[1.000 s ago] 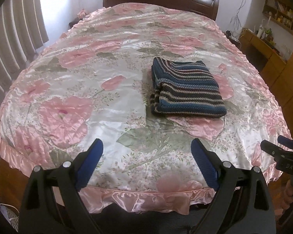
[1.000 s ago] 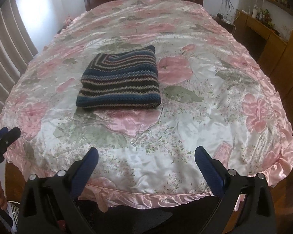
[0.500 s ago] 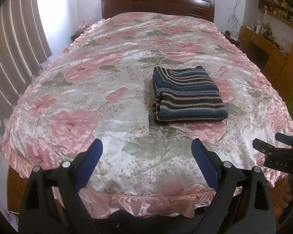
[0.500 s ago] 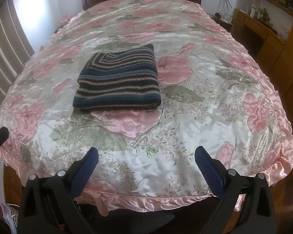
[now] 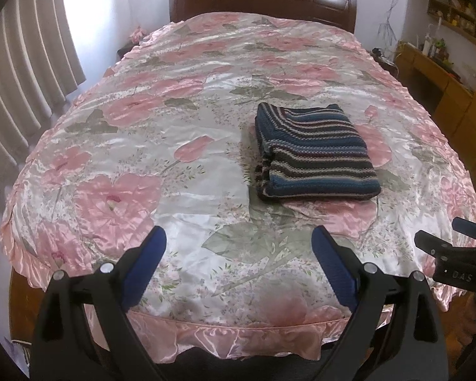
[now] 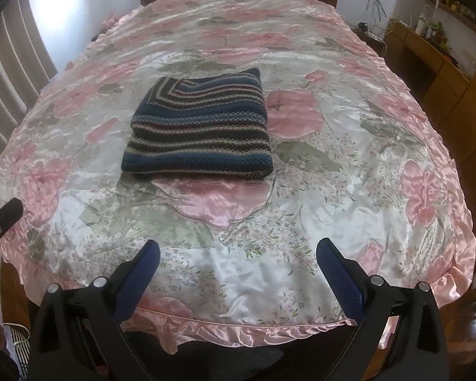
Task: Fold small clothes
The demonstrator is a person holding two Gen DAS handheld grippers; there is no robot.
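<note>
Sweater (image 5: 315,149) sits folded on the floral bedspread (image 5: 174,133); left gripper (image 5: 239,238) and right gripper (image 6: 238,250) hover near the foot edge, fingers spread, empty.

Left gripper (image 5: 238,241) and right gripper (image 6: 238,254) both hover over the bed's near edge, fingers spread wide, holding nothing.

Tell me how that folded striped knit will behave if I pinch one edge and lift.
The striped knit sweater looks thick and soft, so it would probably droop and unfold. Its stacked layers show loose at the left edge, so they may slip apart. The satin bedspread looks slick; a push likely slides it.
</note>
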